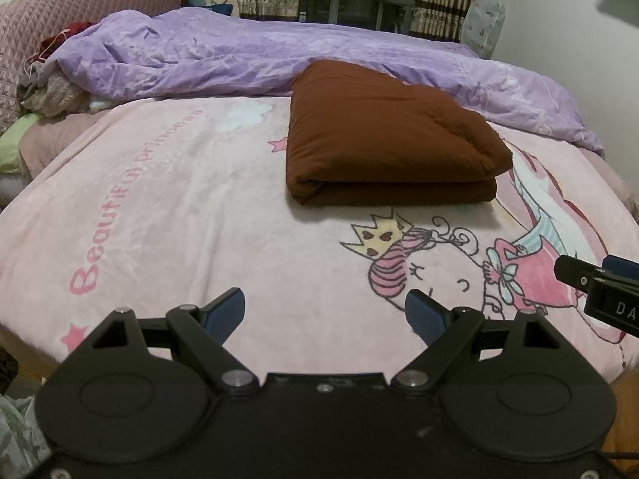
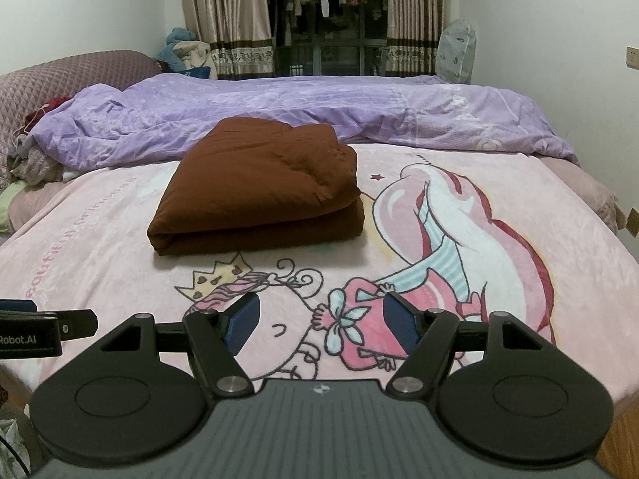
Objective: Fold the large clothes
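Observation:
A brown garment [image 1: 383, 139] lies folded into a thick rectangular bundle on the pink cartoon blanket [image 1: 179, 219]; in the right wrist view the bundle [image 2: 259, 191] sits left of centre. My left gripper [image 1: 325, 313] is open and empty, held back near the bed's front edge, well short of the bundle. My right gripper [image 2: 319, 325] is open and empty, also near the front edge. The right gripper's tip shows at the right edge of the left wrist view [image 1: 599, 291], and the left gripper's tip shows at the left edge of the right wrist view [image 2: 48, 327].
A rumpled purple duvet [image 2: 299, 111] lies across the far side of the bed, touching the bundle's back. A quilted mauve headboard [image 2: 60, 80] and a heap of clothes [image 1: 56, 92] are at the far left. Curtains and a clothes rack [image 2: 327, 20] stand behind.

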Demonstrator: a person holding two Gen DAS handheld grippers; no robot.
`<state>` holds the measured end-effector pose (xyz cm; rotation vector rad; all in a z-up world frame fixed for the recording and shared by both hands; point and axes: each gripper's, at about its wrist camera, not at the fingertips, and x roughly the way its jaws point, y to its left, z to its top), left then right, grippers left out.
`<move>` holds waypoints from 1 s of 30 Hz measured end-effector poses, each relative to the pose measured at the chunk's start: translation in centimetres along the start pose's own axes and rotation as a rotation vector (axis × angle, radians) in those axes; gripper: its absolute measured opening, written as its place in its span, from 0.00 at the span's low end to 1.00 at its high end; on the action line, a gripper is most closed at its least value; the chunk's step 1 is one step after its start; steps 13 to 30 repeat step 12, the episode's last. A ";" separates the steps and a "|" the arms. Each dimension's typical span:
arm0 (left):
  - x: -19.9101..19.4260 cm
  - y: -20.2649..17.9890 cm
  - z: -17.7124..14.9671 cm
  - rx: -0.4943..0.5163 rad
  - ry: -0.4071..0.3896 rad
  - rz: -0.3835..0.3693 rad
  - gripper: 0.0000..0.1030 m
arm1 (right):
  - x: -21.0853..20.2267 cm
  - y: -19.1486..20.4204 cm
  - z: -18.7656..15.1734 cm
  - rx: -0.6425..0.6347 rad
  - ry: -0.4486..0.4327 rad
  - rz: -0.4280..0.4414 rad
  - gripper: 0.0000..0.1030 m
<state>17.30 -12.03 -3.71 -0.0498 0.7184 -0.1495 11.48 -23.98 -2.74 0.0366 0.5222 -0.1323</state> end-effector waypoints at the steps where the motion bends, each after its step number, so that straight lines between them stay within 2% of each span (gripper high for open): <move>1: 0.0 0.0 0.0 0.002 0.000 0.001 0.87 | 0.0 0.0 0.0 0.001 0.000 0.000 0.81; 30: 0.2 0.0 -0.1 0.005 -0.003 0.004 0.87 | 0.2 0.1 0.0 -0.001 0.005 0.000 0.81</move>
